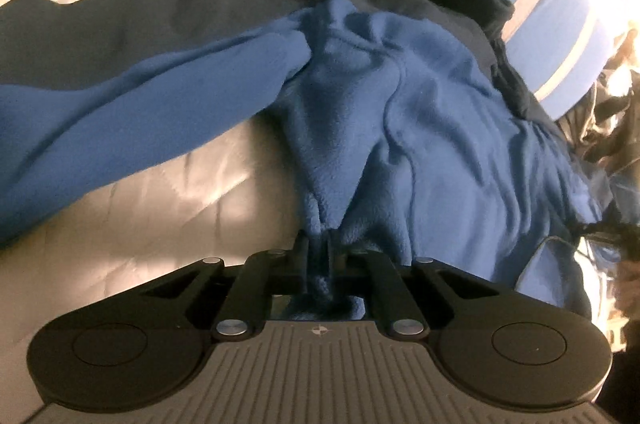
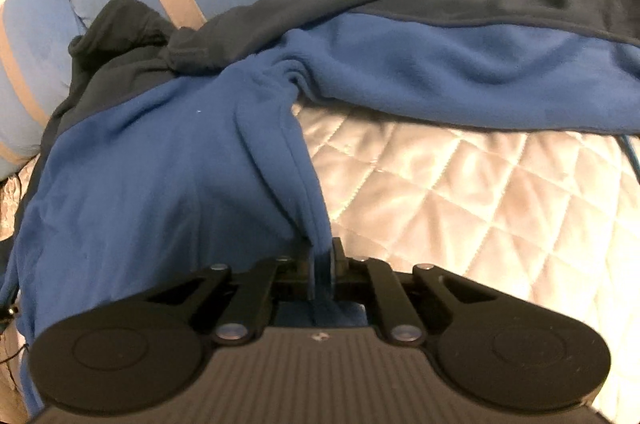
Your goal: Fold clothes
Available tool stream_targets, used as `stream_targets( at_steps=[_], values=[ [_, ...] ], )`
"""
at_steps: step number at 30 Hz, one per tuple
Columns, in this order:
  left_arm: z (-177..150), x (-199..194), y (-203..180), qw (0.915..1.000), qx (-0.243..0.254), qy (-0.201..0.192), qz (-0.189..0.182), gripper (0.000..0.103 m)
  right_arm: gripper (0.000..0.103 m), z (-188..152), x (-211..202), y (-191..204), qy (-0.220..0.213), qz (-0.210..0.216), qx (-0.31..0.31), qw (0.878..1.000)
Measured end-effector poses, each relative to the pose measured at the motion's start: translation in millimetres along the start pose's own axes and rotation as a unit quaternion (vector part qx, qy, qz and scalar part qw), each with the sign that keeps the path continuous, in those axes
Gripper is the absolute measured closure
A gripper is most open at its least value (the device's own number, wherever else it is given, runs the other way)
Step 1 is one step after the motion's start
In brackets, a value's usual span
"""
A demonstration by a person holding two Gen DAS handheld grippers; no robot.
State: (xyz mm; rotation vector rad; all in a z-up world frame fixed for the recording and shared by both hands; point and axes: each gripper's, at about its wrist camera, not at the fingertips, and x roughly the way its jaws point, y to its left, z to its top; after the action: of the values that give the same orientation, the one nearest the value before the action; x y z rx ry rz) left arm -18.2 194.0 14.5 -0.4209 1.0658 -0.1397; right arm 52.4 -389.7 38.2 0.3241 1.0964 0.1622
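Left gripper (image 1: 319, 244), right gripper (image 2: 320, 256): black linkage arms w/ silver rivets, round black end discs, grey ribbed housing, small crosshair mark at centre.

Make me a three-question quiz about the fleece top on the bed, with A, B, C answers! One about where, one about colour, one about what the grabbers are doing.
1. Where does the fleece top lie?
A. on a quilted bed cover
B. on a wooden floor
C. in a basket

2. What colours is the top?
A. red and white
B. blue and dark navy
C. green and yellow

3. What are the two grippers doing?
A. both open, touching nothing
B. one holds a hanger
C. both pinch the blue fabric

Answers:
1 A, the pale quilted bed cover shows under and beside it.
2 B, blue body with dark navy shoulders and sleeve tops.
3 C, the left gripper and right gripper each have fleece squeezed between their fingers.
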Motion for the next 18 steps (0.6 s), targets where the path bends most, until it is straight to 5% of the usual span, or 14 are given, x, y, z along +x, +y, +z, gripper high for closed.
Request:
stream_targets(
  at_steps=[15, 17, 18],
  values=[
    [-0.4, -1.5, -11.9, 0.9994, 0.021, 0.009, 0.026, 0.092, 0.096, -3.4, -15.3, 1.8, 0.002, 0.003, -0.020, 1.000],
    [6.0, 1.6, -6.0, 0.9997, 0.001, 0.001, 0.022, 0.083, 0.060, 0.6, -14.2, 4.4, -0.007, -0.014, -0.022, 1.000],
    [9.2, 0.8, -2.8, 0.9996, -0.010, -0.006, 0.026, 0.077, 0.052, 3.1, -15.6, 7.4, -0.021, -0.024, -0.026, 0.999]
  ],
)
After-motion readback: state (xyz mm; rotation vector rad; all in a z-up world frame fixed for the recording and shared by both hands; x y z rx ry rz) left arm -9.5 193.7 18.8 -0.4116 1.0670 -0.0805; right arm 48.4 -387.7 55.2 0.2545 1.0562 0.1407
